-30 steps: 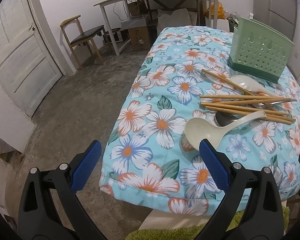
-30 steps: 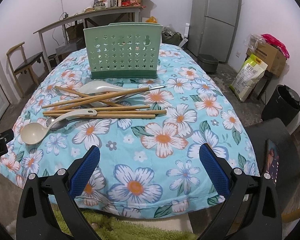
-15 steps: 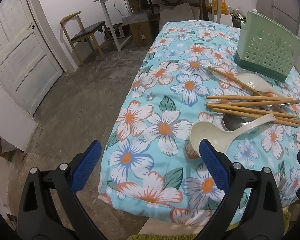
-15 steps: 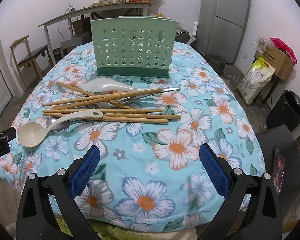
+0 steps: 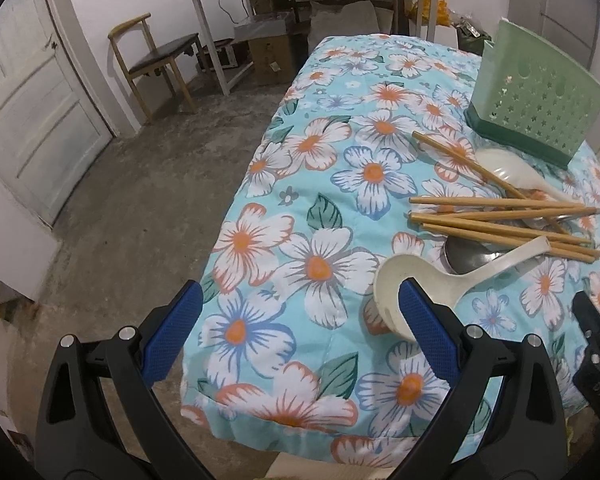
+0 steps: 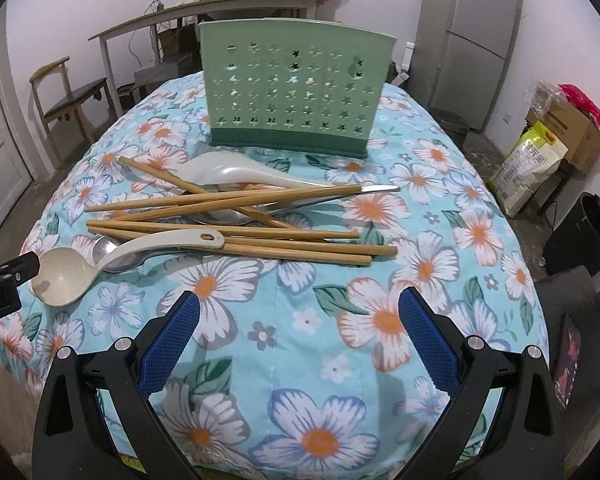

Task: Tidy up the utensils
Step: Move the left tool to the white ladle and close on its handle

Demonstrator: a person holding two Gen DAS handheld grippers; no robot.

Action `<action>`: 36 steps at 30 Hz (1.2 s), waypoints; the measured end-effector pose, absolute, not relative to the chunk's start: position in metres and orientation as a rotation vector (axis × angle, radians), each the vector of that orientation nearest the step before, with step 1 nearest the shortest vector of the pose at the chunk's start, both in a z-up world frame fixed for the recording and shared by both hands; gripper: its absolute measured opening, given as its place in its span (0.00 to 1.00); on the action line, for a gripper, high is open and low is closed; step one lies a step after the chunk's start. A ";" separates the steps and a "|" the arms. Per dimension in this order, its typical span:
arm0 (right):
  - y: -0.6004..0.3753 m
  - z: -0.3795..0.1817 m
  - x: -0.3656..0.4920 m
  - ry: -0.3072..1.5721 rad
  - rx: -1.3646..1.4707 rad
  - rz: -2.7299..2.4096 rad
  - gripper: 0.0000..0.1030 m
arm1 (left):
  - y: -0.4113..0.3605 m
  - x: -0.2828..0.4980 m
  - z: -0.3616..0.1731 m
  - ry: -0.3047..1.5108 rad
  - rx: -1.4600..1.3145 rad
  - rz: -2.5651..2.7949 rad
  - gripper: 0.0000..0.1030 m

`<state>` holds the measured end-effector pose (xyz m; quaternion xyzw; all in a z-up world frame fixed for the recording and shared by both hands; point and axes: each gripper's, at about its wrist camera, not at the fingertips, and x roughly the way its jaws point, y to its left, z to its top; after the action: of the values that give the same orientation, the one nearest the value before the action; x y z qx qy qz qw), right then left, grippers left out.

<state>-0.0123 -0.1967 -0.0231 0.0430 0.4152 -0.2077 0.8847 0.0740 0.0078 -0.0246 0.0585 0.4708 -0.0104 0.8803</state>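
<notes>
Ahead and left of the left claw, a white panelled door (image 5: 32, 120) meets bare grey concrete floor (image 5: 140, 200), with a wooden dark-seated chair (image 5: 156, 60) beyond. Far ahead of the right claw stand a cluttered long table (image 6: 204, 12) and, rightward, a tall silver fridge (image 6: 472, 40) against white walls.

Soft, even indoor light, faint shadows and no glare; both fisheye views bend at dark rounded corners, with slight blur.

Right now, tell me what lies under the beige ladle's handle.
Under the beige ladle handle sit a metal spoon bowl and the nearest chopsticks, which the handle end rests on. The spoon's own handle is hidden beneath them.
</notes>
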 end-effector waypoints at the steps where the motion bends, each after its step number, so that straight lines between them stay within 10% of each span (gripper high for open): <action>1: -0.196 -0.024 -0.011 0.865 0.087 -0.427 0.94 | 0.008 0.075 -0.025 0.984 0.117 -0.026 0.92; 36: -0.178 -0.021 -0.010 0.855 0.056 -0.381 0.94 | 0.035 0.064 -0.016 0.911 -0.170 -0.228 0.92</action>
<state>-0.0096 -0.1778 -0.0207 0.0269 0.4122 -0.1837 0.8920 0.0637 0.0350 -0.0161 -0.0818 0.4383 -0.1098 0.8883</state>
